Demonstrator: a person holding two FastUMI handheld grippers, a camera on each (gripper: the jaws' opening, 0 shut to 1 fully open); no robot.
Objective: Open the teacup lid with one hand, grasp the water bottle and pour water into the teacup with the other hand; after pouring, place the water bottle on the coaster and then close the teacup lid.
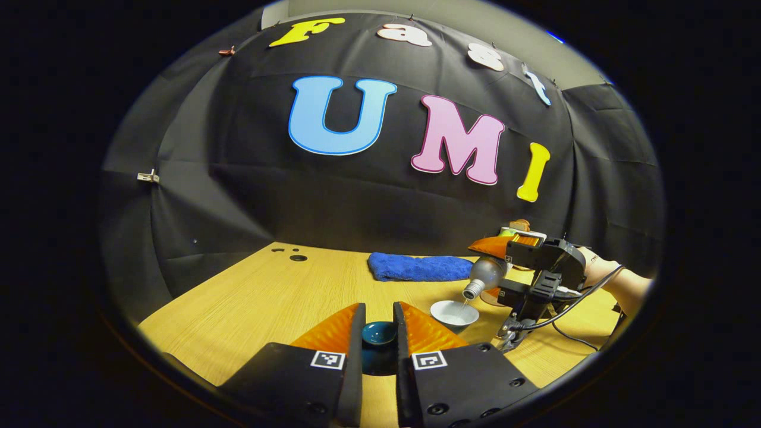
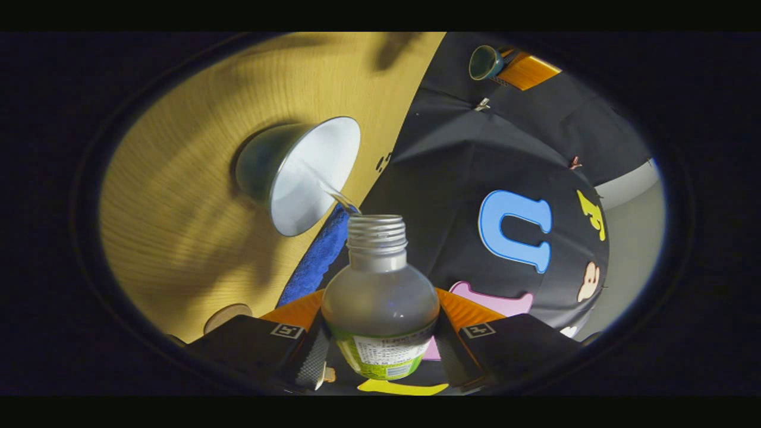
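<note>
My left gripper (image 1: 379,315) is shut on the dark teal teacup lid (image 1: 379,334), held just above the table at the near edge. To its right stands the teacup (image 1: 455,314), white inside, lid off. My right gripper (image 2: 380,312) is shut on the clear water bottle (image 2: 380,297), which has a green label and no cap. The bottle is tipped over, and a thin stream of water runs from its threaded mouth into the teacup (image 2: 303,175). From the left gripper view, the tilted bottle (image 1: 487,274) hangs above the cup in the right gripper (image 1: 498,270), with a hand behind it.
A folded blue towel (image 1: 419,267) lies at the back of the wooden table (image 1: 250,297). A round coaster (image 2: 228,317) sits on the table near the bottle. The left gripper with the lid (image 2: 487,62) is across from the cup. Small holes mark the table's far left.
</note>
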